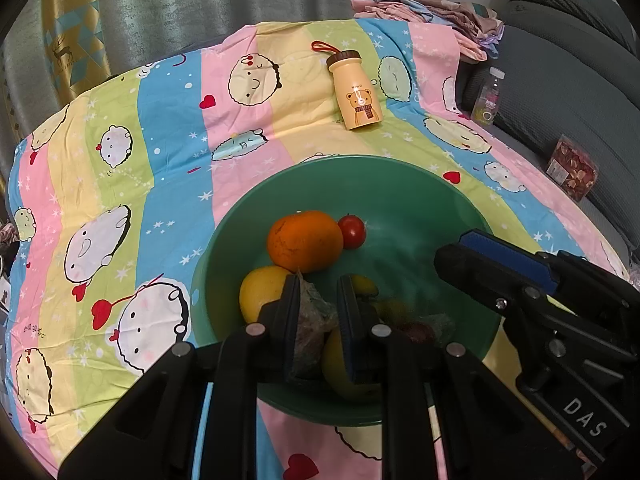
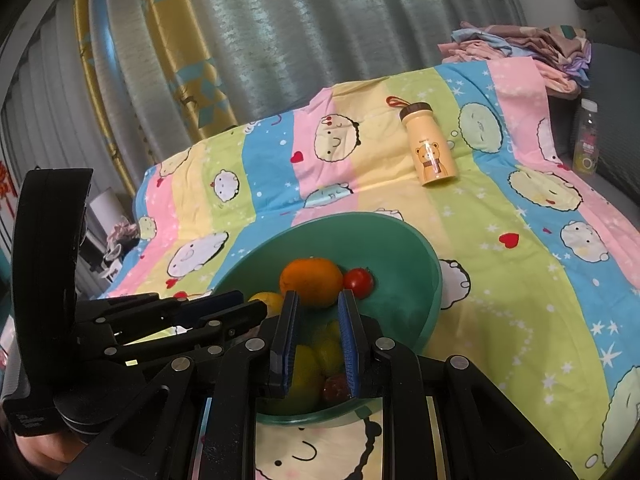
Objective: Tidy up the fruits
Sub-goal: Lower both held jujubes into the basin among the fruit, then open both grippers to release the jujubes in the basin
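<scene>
Left gripper (image 1: 318, 320) over the near side of the green bowl (image 1: 420, 196), clenched on a crinkly plastic-wrapped item (image 1: 314, 320) wedged between the two pads. Right gripper (image 2: 318, 344) hanging just beside it above the same bowl, fingers apart, grasping nothing; only fruit visible through the gap.

Inside the bowl: an orange (image 1: 305, 241) at the far middle, a small tomato (image 1: 352, 232) touching its right side, a lemon (image 1: 260, 294) to the left, more yellow fruit and something dark red lower down, partly hidden behind the fingers.

For the step in hand, probably lifting the wrapped item clear: best raised straight up and slowly, since thin wrap slips and tears easily. Worth keeping the empty gripper off the rim and away from the round fruit, which would roll at a nudge.

Underneath, a striped cartoon-print sheet (image 1: 168, 128), soft and wrinkled, so a poor footing for anything set down. Farther back, a small bear-print bottle (image 1: 356, 92) lying tilted. Behind, grey-green curtains (image 2: 320, 20); to the right, a grey sofa (image 1: 560, 60) with folded cloths (image 1: 432, 10) and a clear drink bottle (image 1: 488, 96).
</scene>
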### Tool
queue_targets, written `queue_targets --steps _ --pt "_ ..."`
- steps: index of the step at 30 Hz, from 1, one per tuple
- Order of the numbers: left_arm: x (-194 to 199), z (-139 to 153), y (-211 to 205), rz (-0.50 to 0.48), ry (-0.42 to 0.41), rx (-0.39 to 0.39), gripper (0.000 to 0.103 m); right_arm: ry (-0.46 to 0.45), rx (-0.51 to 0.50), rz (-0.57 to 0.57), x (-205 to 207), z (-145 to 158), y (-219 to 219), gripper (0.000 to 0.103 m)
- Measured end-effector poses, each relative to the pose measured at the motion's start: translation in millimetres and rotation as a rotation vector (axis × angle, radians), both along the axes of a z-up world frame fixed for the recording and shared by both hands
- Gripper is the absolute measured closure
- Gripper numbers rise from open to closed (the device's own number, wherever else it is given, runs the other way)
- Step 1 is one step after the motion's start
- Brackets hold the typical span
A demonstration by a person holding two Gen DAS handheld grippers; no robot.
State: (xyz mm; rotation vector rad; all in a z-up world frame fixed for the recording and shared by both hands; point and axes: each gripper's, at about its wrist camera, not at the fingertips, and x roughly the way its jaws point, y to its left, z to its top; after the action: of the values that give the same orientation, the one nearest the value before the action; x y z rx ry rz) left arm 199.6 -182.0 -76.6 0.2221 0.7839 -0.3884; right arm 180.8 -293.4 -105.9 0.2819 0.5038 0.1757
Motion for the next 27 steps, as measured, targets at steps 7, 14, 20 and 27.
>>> queue_targets --steps 7,14,20,27 --pt "-0.3 0.4 -0.5 0.002 0.0 -0.002 0.085 0.0 -0.002 -0.002 0.4 0.2 0.2 0.081" --pt "-0.1 0.3 0.1 0.002 0.001 -0.004 0.085 -0.005 -0.008 -0.01 -0.2 1.8 -1.5 0.081" --pt "0.3 1.9 3.4 0.014 -0.003 -0.006 0.072 -0.007 -0.018 -0.03 -3.3 4.5 -3.0 0.067" --pt "-0.5 5.7 7.5 0.033 -0.009 -0.005 0.05 -0.022 -0.026 -0.051 -5.9 8.4 -1.6 0.057"
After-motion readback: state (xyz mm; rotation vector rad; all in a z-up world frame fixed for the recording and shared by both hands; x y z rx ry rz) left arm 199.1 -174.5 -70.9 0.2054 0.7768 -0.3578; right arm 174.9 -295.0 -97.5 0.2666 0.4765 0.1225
